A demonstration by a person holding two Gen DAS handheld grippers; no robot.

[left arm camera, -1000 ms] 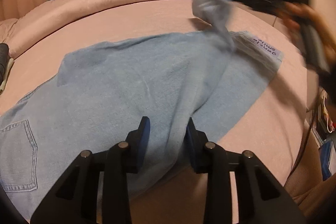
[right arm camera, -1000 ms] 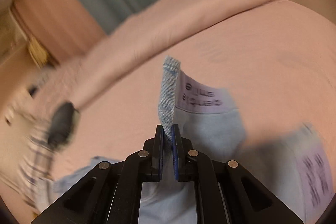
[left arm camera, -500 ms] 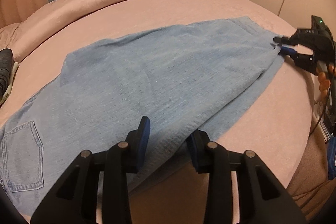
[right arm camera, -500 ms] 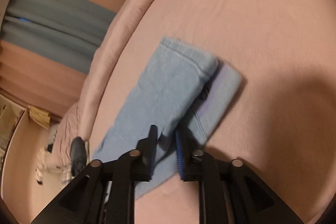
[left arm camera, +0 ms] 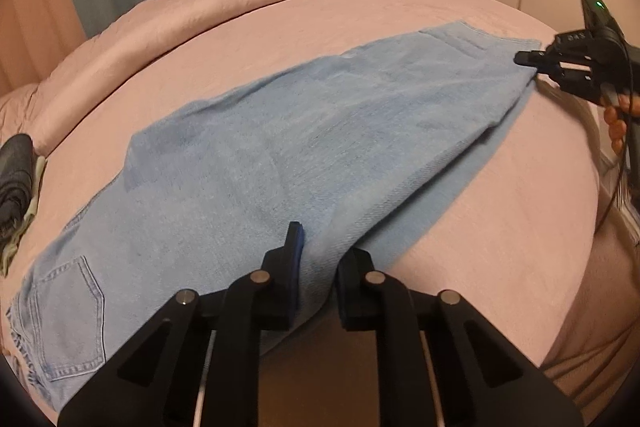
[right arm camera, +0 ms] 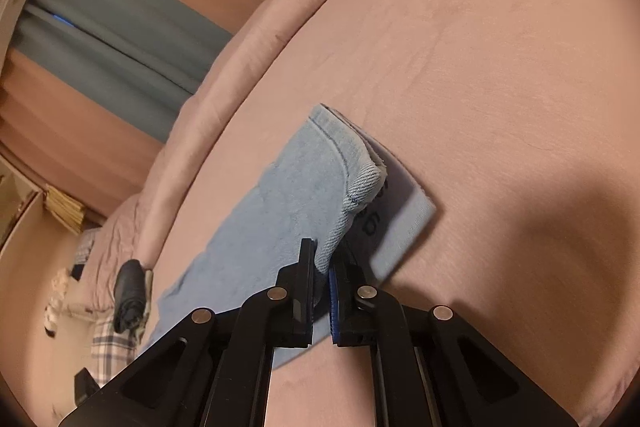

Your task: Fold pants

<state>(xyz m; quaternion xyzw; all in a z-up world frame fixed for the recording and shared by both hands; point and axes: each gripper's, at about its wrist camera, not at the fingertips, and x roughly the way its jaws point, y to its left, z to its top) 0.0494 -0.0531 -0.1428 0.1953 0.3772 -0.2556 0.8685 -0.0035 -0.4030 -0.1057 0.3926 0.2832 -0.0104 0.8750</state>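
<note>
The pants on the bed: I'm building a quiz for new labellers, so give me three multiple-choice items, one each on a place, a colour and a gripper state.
1. Where is the right gripper on the pants?
A. at the hem end
B. at the back pocket
C. off the pants

2. What colour are the pants?
A. black
B. light blue
C. white

3. What is the left gripper doing?
A. hanging open above the bed
B. holding a dark cloth
C. pinching the pants' near edge

Key: 1 A, its tips meet the far hem, away from the pocket. 2 B, pale blue denim. 3 C, denim sits bunched between its pads.
</note>
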